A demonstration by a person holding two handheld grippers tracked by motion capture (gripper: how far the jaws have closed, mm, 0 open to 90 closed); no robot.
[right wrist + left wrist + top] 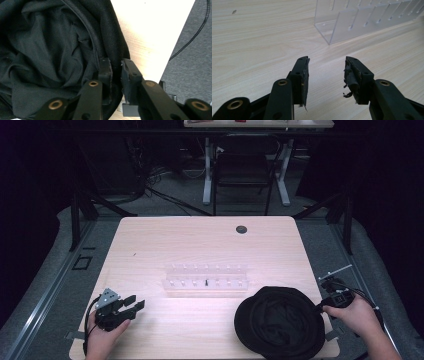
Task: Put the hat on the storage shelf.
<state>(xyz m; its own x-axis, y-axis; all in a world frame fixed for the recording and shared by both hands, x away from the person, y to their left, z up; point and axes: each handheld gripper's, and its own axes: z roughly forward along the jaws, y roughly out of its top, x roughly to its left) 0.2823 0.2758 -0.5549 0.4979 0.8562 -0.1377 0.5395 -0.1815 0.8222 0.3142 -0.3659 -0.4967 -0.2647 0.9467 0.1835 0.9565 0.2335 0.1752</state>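
Right gripper [116, 72] is pinching the hat [280, 322] by its brim at the hat's 3 o'clock, jaws nearly pressed together on the fabric. It's floppy stuff, so I'm guessing the brim could slide out on a lift. Hat's sitting at the table's [165, 235] 5 o'clock corner. Left gripper [326, 75] is idling spread wide at 7 o'clock, near the rack [207, 279], which a dragged hat might bump.

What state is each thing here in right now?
Left gripper: open, holding nothing, just above the table.
Right gripper: jaws closed on the hat's brim.
Hat: upside down, hollow facing up, at the table's near right corner.
Rack: clear, upright, mid-table.
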